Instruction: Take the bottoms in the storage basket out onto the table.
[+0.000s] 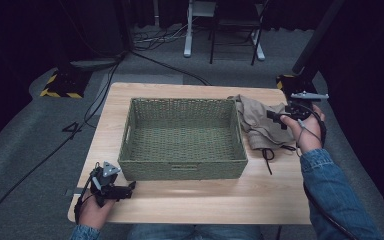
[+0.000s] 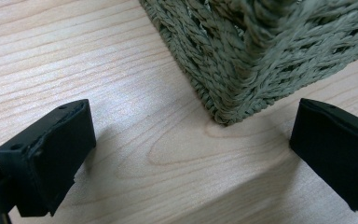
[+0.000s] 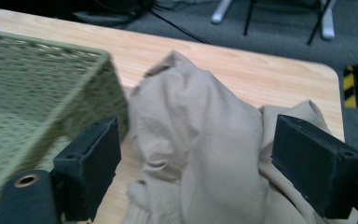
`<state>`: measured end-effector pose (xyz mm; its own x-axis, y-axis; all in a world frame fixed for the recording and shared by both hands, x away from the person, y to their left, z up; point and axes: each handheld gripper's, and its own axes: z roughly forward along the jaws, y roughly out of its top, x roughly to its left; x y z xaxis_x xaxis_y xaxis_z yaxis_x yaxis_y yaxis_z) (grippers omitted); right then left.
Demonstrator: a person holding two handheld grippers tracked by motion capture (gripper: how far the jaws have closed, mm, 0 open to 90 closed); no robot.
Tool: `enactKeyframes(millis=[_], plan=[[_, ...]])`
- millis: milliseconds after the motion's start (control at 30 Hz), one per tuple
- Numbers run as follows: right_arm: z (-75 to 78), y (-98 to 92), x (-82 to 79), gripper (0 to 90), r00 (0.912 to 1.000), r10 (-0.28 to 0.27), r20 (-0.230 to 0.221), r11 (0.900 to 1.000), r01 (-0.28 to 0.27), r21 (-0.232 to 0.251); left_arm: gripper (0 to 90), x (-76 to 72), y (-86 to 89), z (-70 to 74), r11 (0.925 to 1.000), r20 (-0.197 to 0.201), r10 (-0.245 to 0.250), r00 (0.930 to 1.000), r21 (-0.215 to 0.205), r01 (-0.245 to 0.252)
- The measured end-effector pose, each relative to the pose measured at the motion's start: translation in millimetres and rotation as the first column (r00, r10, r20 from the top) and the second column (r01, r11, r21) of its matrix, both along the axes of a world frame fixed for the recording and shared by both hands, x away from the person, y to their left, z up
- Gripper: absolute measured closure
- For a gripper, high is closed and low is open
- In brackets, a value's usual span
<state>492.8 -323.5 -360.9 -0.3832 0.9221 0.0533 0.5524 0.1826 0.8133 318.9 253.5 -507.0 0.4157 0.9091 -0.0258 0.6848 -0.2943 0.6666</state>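
Observation:
A green woven basket (image 1: 182, 137) stands empty in the middle of the wooden table (image 1: 195, 192). A crumpled beige cloth (image 1: 257, 122) lies at its right side, with a dark cord trailing from it. My right gripper (image 1: 276, 119) hovers above the cloth's right part, open, nothing between its jaws. In the right gripper view the cloth (image 3: 200, 140) spreads out below the open right gripper (image 3: 196, 172), beside the basket (image 3: 32, 93). My left gripper (image 1: 130, 189) rests at the table's near left, open and empty. The left gripper (image 2: 189, 154) faces the basket's corner (image 2: 251, 56).
Cables run over the grey floor (image 1: 40, 140) left of the table. A yellow-and-black striped stand base (image 1: 62, 85) sits at the far left and another (image 1: 290, 80) at the far right. White desk legs (image 1: 187, 35) and dark chair legs stand behind.

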Motion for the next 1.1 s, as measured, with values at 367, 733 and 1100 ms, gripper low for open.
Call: enactKeyframes(millis=[367, 733, 1100], plan=[[15.0, -8.7, -51.1, 16.6, 0.9902, 0.136, 0.032, 0.989, -0.138, 0.052, 0.4, 0.0, 0.0, 0.0, 1.0, 0.0, 0.0, 1.0, 0.0, 0.0], [5.1, -9.7, -92.9, 22.5, 0.9668, 0.246, 0.068, 0.965, -0.251, 0.079, 0.4, 0.0, 0.0, 0.0, 1.0, 0.0, 0.0, 1.0, 0.0, 0.0], [-17.5, -6.7, -126.8, 22.9, 0.9552, 0.284, 0.084, 0.952, -0.291, 0.093, 0.4, 0.0, 0.0, 0.0, 1.0, 0.0, 0.0, 1.0, 0.0, 0.0]])
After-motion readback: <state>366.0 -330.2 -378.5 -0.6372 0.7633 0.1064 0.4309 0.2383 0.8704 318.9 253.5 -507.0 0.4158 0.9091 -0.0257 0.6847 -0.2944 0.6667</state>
